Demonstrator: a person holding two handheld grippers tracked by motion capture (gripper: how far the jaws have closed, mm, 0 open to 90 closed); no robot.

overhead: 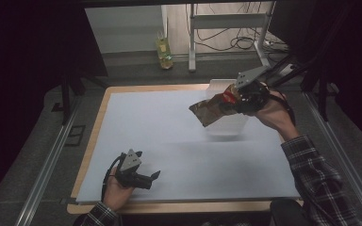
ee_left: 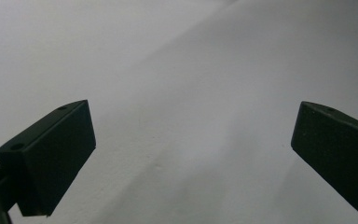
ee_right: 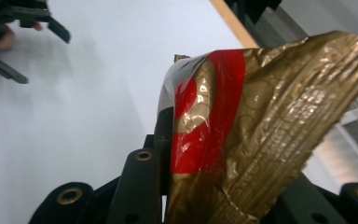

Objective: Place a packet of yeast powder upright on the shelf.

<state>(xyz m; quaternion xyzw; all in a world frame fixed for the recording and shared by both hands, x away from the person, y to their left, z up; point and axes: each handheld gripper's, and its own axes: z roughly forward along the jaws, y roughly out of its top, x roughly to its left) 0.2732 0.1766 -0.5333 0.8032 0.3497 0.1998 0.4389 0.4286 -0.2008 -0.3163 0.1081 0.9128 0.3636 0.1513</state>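
Observation:
A crumpled gold foil bag (overhead: 211, 112) with red markings hangs in the air at the back right, and my right gripper (overhead: 238, 100) is shut on its end. In the right gripper view the bag (ee_right: 265, 130) rises from between the black jaws of the right gripper (ee_right: 214, 191) and folds over to the right. Just under and behind it stands a clear plastic container (overhead: 227, 128). My left gripper (overhead: 153, 180) rests low at the front left of the white mat (overhead: 169, 136), jaws apart. The left gripper (ee_left: 193, 158) has nothing but bare mat between its jaws.
The mat covers a wooden table whose edge (overhead: 169, 207) shows along the front and left. A yellow bottle (overhead: 164, 52) stands on the floor beyond the table, near a metal frame and cables. In the right gripper view, the left gripper (ee_right: 23, 28) appears far off.

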